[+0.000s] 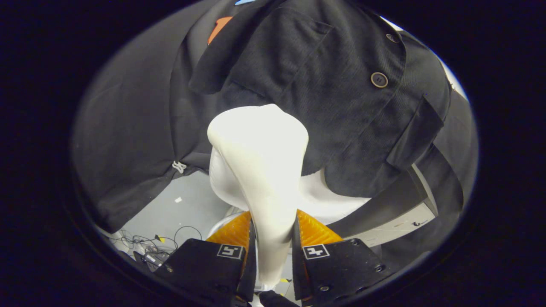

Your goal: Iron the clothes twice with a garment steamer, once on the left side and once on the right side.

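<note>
Steamer [260,170], white, sits clamped between the gripper's [273,232] fingers, both pressing its narrow handle; its broad head rises just ahead of them and meets the dark jacket [324,106] hanging beyond; buttons [379,79] run up the jacket's front; cables [158,245] lie on the grey floor [183,204] below.

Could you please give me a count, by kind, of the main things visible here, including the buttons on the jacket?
Garment steamer, held between the fingers of the tool: 1
Dark jacket: 1
Jacket buttons: 2
Cable tangle on the floor: 1
Total: 5
</note>
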